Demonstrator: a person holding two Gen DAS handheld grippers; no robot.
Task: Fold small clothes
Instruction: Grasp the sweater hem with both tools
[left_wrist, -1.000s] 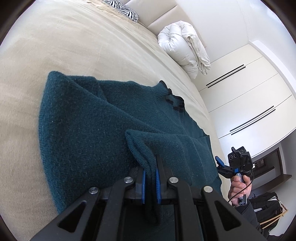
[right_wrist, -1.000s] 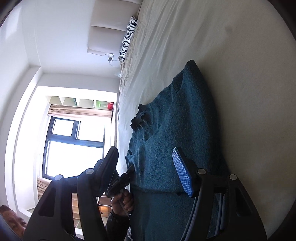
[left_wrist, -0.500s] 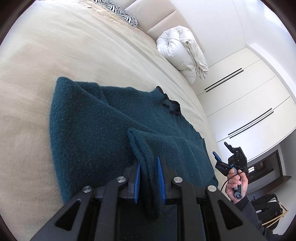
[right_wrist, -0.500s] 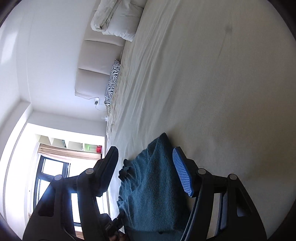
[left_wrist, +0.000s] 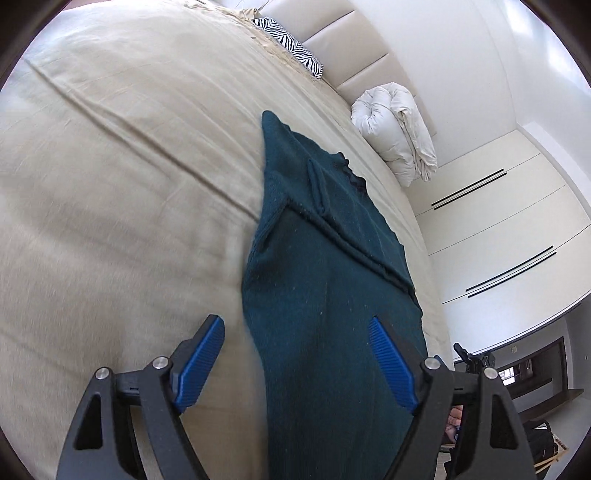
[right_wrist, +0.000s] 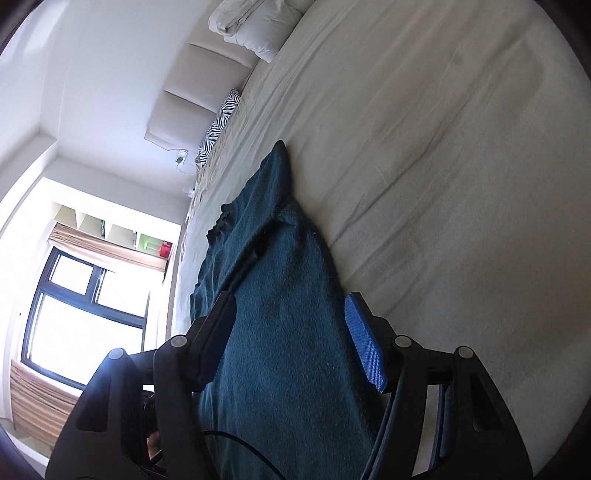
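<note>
A dark teal knit sweater (left_wrist: 325, 280) lies flat on the beige bed (left_wrist: 110, 192), folded into a long narrow strip with a sleeve laid across its chest and the collar at the far end. My left gripper (left_wrist: 297, 363) hovers over the near end. Its jaws are opening, and its blue pads (left_wrist: 203, 360) stand wide on either side of the cloth without pressing it. In the right wrist view the same sweater (right_wrist: 280, 314) runs away from my right gripper (right_wrist: 291, 339), which is open above the cloth and holds nothing.
A rolled white duvet (left_wrist: 395, 129) and a zebra-striped pillow (left_wrist: 291, 48) lie by the padded headboard (left_wrist: 354, 48). White wardrobe doors (left_wrist: 517, 229) stand past the bed's right edge. In the right wrist view a bright window (right_wrist: 85, 306) is on the left.
My left gripper has let go of the folded sleeve and opened wide. Both grippers have drawn back toward the sweater's near end, and the sleeve now lies flat on the body.
</note>
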